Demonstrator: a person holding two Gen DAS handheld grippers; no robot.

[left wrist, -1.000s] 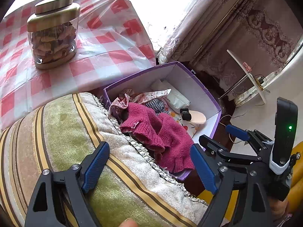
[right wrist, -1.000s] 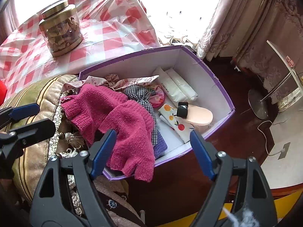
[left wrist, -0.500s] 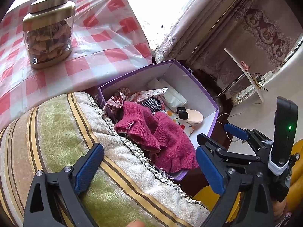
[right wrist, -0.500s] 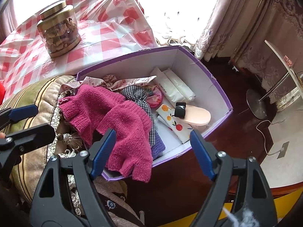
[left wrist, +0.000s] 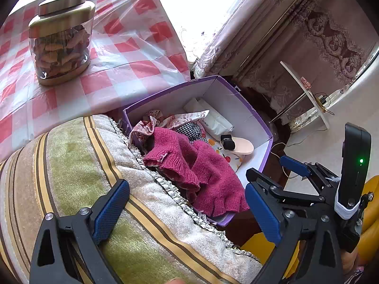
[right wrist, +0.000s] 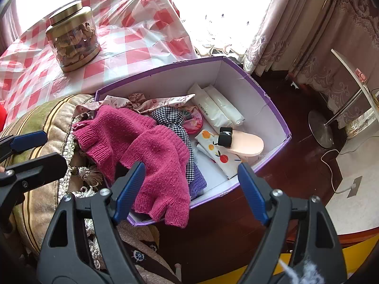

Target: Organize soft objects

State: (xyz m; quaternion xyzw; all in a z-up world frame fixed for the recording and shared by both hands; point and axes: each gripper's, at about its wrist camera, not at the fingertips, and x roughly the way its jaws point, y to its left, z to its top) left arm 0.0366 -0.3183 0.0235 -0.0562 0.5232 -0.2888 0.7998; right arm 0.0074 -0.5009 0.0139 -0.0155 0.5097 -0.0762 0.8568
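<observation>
While both claws are held released, the left gripper (left wrist: 187, 209) over a cushion (left wrist: 78, 165) and the right gripper (right wrist: 189, 189) nearer, pink gloves (right wrist: 151, 156) are seen draped over the box (right wrist: 255, 90) rim ahead.

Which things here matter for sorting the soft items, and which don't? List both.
Job: magenta knitted fingerless gloves; black-and-white checked cloth; floral fabric piece; purple cardboard box; striped green-beige cushion.

Lying about: gold-lidded glass jar; red-checked tablecloth; peach insole.
</observation>
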